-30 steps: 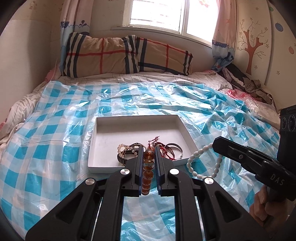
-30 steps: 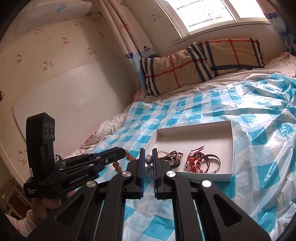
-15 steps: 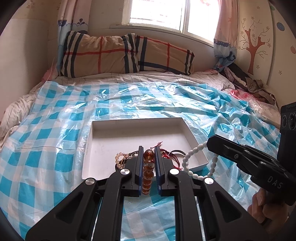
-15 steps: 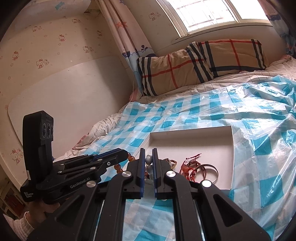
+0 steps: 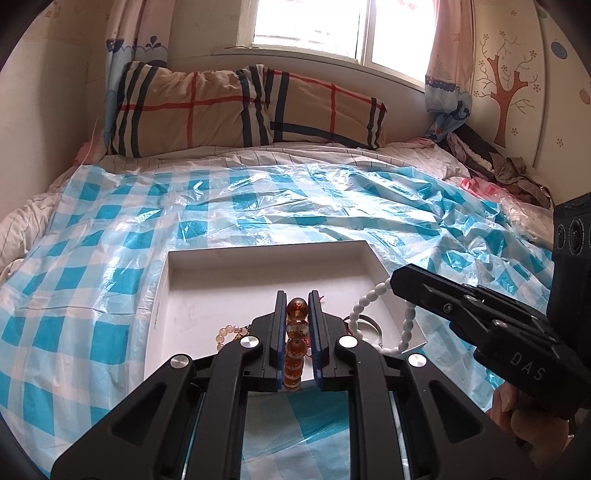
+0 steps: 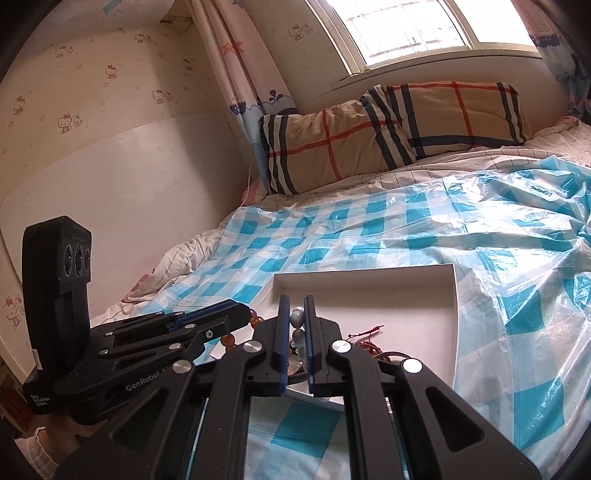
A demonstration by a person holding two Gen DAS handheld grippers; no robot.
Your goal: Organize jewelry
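Left fingers [image 5: 288, 325] pinch amber bracelet [image 5: 295, 341]; right fingers [image 6: 309, 332] pinch white bracelet [image 6: 297, 321].

Daylight pours through a window [image 5: 314, 26] above a bed [image 5: 258, 155] covered in a crumpled blue-and-white checked plastic sheet [image 5: 110, 229]. A tan plaid pillow [image 5: 221, 107] lies against the wall, patterned curtains [image 6: 236, 62] hang at either side, a tree decal [image 5: 506, 96] marks one wall and cartoon-cat wallpaper [image 6: 66, 122] another.
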